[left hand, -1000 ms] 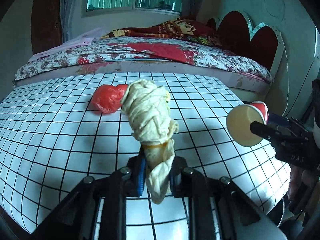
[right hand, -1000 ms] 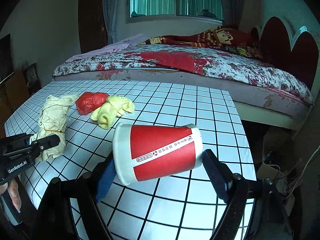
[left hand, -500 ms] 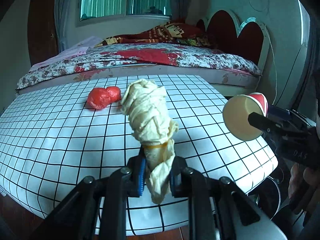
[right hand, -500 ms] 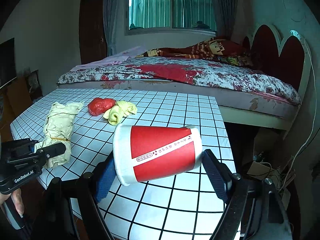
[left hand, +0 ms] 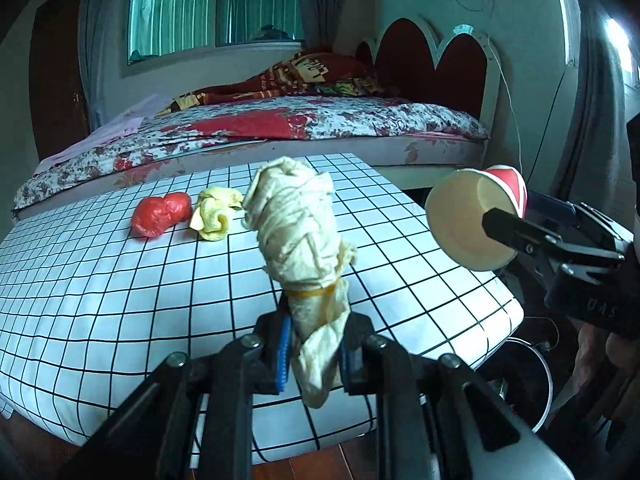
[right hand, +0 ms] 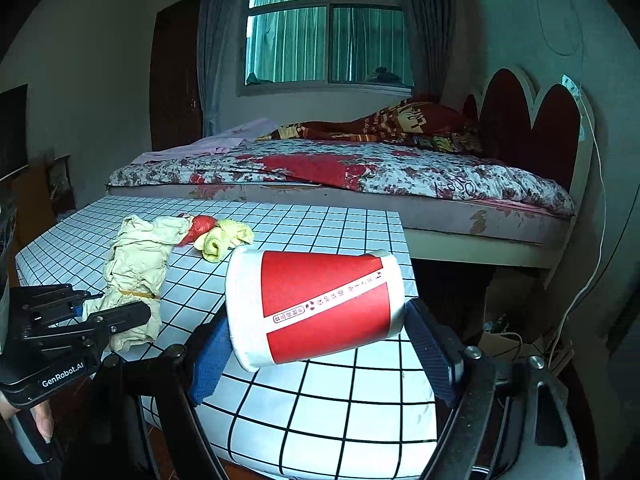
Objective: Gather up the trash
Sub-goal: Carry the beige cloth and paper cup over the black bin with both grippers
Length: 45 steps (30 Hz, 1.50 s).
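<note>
Bedroom desk (left hand: 100,300), grid-patterned: both tongs loaded with trash, lifted off its near edge.
Left tongs (left hand: 312,354) clench the cream rag bundle (left hand: 298,236) by its tail; right tongs (right hand: 320,344) grasp the red paper cup (right hand: 316,308) sideways across its ends. Red wad (left hand: 160,214) and yellow cloth (left hand: 216,212) lie waiting on the desk.

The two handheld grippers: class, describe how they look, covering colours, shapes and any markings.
Both are black, angular linkage frames with bolt heads and blue textured pads on the fingers. The left gripper carries white "GenRobot.AI" lettering on its body, seen in the right wrist view. The right gripper shows faint embossed letters in the left wrist view.
</note>
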Each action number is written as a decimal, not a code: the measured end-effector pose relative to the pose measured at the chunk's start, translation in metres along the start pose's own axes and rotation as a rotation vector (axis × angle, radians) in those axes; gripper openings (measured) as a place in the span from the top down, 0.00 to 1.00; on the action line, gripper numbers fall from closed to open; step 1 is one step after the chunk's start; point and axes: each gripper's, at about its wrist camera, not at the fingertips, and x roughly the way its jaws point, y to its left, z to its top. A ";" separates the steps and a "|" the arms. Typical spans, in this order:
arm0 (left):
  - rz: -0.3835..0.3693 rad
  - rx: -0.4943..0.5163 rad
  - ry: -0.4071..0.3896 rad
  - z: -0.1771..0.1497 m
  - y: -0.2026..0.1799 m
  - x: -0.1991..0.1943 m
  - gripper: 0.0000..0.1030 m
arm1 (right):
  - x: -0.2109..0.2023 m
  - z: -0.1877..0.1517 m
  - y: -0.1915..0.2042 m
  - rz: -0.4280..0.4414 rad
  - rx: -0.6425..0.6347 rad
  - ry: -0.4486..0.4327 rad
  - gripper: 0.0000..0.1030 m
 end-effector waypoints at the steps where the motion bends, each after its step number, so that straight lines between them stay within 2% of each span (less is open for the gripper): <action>1: -0.008 0.007 -0.002 0.000 -0.005 0.000 0.81 | -0.004 -0.001 -0.004 -0.006 0.004 -0.003 0.19; 17: -0.150 0.109 -0.004 -0.004 -0.093 0.001 0.81 | -0.061 -0.038 -0.076 -0.143 0.080 0.005 0.19; 30: -0.304 0.204 0.054 -0.029 -0.167 0.007 0.81 | -0.105 -0.086 -0.132 -0.270 0.141 0.080 0.19; 38: -0.389 0.261 0.107 -0.050 -0.212 0.010 0.81 | -0.127 -0.119 -0.157 -0.308 0.180 0.132 0.19; 45: -0.428 0.295 0.140 -0.065 -0.239 0.015 0.81 | -0.135 -0.147 -0.175 -0.315 0.211 0.175 0.19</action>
